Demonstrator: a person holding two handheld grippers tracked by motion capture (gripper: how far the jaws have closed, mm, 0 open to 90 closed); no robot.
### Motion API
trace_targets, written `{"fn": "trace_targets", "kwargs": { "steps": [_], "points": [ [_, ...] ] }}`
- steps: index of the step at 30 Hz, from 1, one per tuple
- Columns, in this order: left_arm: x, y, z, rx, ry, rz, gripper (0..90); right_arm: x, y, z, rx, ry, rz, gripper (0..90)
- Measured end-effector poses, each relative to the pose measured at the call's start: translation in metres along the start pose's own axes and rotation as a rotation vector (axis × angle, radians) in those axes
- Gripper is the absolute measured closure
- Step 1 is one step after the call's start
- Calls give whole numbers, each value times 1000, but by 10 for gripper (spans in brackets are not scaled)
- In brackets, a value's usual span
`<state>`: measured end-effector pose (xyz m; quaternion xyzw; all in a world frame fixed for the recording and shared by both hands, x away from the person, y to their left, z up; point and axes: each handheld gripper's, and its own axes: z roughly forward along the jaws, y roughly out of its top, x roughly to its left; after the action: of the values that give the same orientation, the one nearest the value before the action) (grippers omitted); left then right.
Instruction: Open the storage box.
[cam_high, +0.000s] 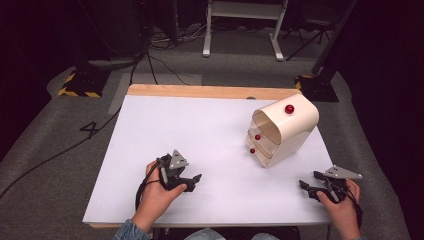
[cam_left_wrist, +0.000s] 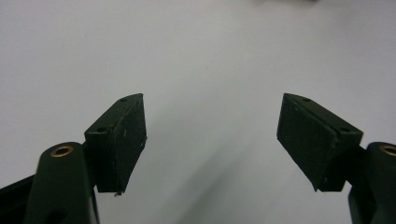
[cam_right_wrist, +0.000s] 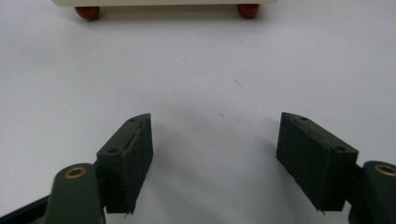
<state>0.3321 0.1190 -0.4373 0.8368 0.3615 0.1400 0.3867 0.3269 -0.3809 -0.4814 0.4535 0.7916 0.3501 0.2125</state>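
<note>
Counter (cam_high: 165, 125) with a cream drawer box (cam_high: 285, 131) right of centre. Left hand-held gripper (cam_high: 192, 182) and right hand-held gripper (cam_high: 307, 187), lower frame, both gape empty. A careless reach might shove the light box.

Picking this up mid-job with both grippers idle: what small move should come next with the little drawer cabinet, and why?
Probably ease the right gripper forward toward the cream cabinet. Both grippers sit open and empty near the table's front edge; the right gripper view already faces the cabinet's red feet.
</note>
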Motion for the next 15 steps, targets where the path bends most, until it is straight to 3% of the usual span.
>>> {"fn": "trace_targets", "kwargs": {
  "steps": [8, 10, 14, 15],
  "points": [
    [-11, 30, 15, -64, -15, 30, 269, 0, -2, 0, -10, 0, -2, 272],
    [-15, 41, 26, -128, -3, 53, 285, 0, -2, 0, -11, -3, -4, 272],
    [-18, 53, 45, -170, 7, 75, 300, 0, -2, 0, -13, -3, -4, 273],
    [-19, 54, 50, -176, -7, 67, 301, 0, -2, 0, -13, -2, -5, 273]
  ]
}}
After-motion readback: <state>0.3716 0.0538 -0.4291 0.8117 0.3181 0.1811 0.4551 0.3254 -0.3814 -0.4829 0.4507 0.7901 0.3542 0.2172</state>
